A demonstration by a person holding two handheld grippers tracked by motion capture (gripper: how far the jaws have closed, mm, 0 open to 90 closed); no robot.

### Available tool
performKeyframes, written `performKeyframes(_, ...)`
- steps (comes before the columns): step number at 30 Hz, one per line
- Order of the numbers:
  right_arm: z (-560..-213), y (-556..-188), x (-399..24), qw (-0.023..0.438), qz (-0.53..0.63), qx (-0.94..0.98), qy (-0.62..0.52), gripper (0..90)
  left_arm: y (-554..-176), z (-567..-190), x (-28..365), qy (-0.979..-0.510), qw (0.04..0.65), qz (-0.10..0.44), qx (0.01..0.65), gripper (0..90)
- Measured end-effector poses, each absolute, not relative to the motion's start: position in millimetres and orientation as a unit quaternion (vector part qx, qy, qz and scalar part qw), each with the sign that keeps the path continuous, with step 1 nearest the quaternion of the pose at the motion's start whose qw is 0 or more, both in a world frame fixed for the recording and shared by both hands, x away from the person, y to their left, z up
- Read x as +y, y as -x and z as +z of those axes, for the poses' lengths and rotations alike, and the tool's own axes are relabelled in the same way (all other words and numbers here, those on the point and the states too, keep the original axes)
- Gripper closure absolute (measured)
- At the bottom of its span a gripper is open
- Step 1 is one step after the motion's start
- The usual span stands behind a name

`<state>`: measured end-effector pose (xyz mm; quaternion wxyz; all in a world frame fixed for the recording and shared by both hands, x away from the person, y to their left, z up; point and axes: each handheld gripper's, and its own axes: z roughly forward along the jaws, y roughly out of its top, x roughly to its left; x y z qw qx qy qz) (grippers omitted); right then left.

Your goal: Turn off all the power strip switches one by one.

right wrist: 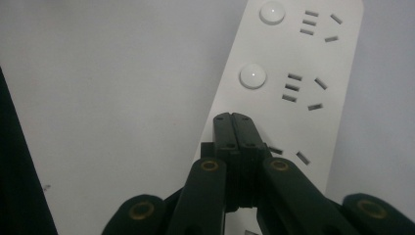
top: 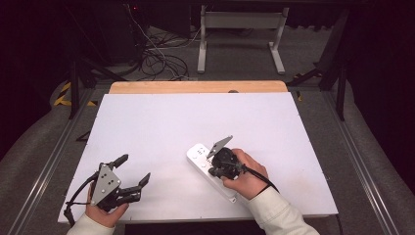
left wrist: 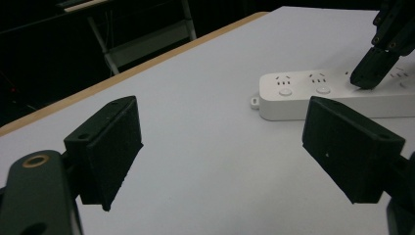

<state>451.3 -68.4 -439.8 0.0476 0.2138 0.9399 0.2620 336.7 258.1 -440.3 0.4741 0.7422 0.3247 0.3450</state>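
Observation:
A white power strip [top: 208, 169] lies on the white table [top: 161, 127], right of centre near the front. It has round white switch buttons [right wrist: 252, 77] beside its socket holes. My right gripper [right wrist: 232, 117] is shut, jaws pressed together, with its tip down on the power strip [right wrist: 293, 73] where a third button would sit. In the left gripper view that tip [left wrist: 367, 73] touches the power strip [left wrist: 313, 93]. My left gripper [top: 134, 169] rests at the front left, wide open with nothing between its fingers [left wrist: 110, 147].
A wooden strip [top: 195, 87] runs along the table's far edge. Beyond it stand a white frame [top: 240, 34] and loose cables [top: 156, 58] on the floor. Metal rails [top: 46, 161] flank the table.

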Motion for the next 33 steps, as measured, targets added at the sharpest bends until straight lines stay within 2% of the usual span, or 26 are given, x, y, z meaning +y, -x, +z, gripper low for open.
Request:
performKeyframes(18,-439.8,-449.4,-68.3,0.067,0.255,0.940,-0.216,90.0,-337.3,-440.4,257.3,-0.743,0.472,0.348,0.322,15.4)
performKeyframes(31,-441.5,-449.6,-69.4,0.057,0.266,0.936,-0.225,90.0,-336.9,-440.4,257.6,-0.741,0.474,0.346,0.326,15.4)
performKeyframes(33,-436.6,-445.9,-69.2,0.088,0.277,0.933,-0.211,90.0,-337.1,-440.2,258.0,-0.742,0.474,0.345,0.325,15.4)
